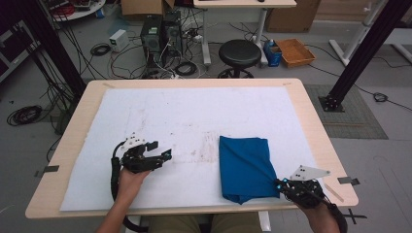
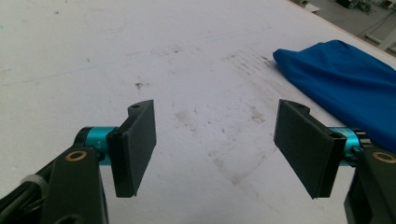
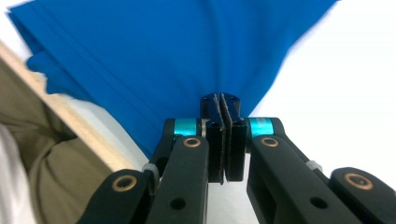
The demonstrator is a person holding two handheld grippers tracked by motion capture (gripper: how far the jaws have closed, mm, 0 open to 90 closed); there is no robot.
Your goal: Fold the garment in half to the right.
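A folded blue cloth (image 1: 245,167) lies on the white sheet (image 1: 194,111) at the right front of the table. My right gripper (image 1: 279,184) is at the cloth's near right corner, and the fabric draws to a point at its tips. In the right gripper view the jaws (image 3: 220,100) are pressed together on the edge of the blue cloth (image 3: 163,56). My left gripper (image 1: 165,156) rests low over the sheet to the left, pointing toward the cloth. Its jaws (image 2: 215,140) stand wide apart with nothing between them, and the blue cloth (image 2: 345,88) lies beyond to the right.
The white sheet is stained near its middle (image 1: 206,145). The wooden table edge (image 1: 194,82) frames it. Beyond the table stand a black stool (image 1: 239,53), a computer tower (image 1: 151,34), loose cables and an orange tray (image 1: 295,52) on the floor. Black posts rise at both sides.
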